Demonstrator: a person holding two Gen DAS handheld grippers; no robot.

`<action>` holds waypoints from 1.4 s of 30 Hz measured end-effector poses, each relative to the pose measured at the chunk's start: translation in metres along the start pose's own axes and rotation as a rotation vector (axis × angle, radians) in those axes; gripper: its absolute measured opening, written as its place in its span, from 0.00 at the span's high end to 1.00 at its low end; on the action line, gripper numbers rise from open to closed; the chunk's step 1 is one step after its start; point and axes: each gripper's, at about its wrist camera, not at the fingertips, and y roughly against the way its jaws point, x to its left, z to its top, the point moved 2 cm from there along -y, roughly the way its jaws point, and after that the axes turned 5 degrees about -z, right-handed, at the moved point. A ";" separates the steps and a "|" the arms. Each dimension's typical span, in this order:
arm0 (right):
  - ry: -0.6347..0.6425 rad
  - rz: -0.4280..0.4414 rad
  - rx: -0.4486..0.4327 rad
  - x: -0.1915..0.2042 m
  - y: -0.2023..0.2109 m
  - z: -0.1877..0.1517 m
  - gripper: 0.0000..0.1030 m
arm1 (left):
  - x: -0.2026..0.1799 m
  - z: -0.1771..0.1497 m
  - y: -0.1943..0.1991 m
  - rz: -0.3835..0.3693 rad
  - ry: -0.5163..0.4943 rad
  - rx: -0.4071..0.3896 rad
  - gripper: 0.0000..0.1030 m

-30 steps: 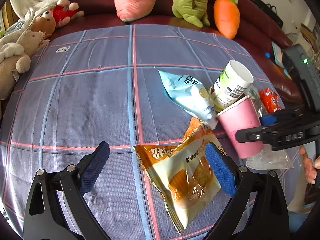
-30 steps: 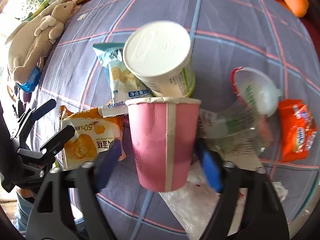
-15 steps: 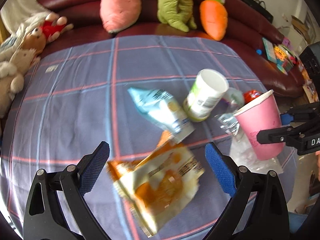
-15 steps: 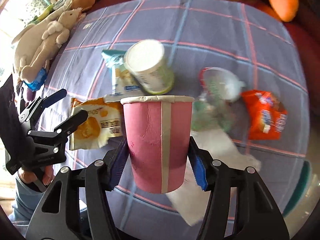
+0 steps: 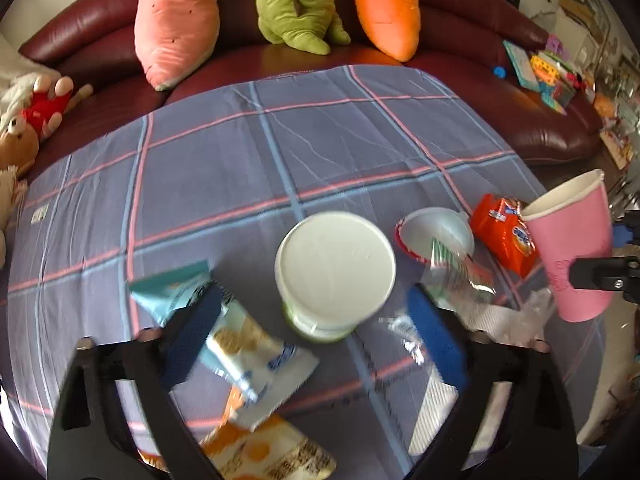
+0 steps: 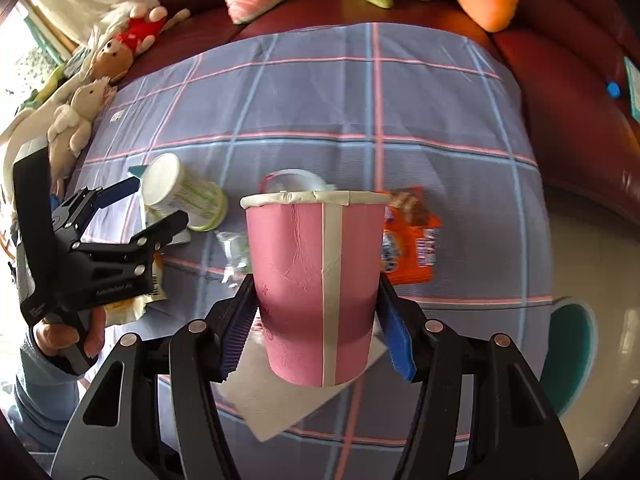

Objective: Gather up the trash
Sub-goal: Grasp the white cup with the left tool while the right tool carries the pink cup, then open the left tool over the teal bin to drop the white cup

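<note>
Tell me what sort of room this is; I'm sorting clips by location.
Most likely a home living room: a dark red leather sofa lined with plush toys curves around a low table under a checked cloth strewn with snack trash.

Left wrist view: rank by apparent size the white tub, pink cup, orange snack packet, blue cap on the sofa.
1. White tub, largest, though it sits closest to the lens, which inflates it.
2. Pink cup.
3. Orange snack packet.
4. Blue cap, tiny, far back on the sofa.
</note>
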 end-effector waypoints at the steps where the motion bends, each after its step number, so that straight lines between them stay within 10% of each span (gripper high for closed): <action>1: -0.007 -0.005 -0.004 -0.006 -0.001 -0.001 0.46 | -0.002 0.001 -0.003 -0.003 -0.006 0.011 0.49; 17: -0.130 0.037 -0.100 -0.074 0.026 -0.040 0.46 | -0.052 0.002 0.062 -0.004 -0.001 -0.111 0.50; 42: -0.570 -0.056 -0.267 -0.301 0.088 -0.212 0.46 | -0.350 -0.003 0.025 -0.291 -0.344 -0.011 0.50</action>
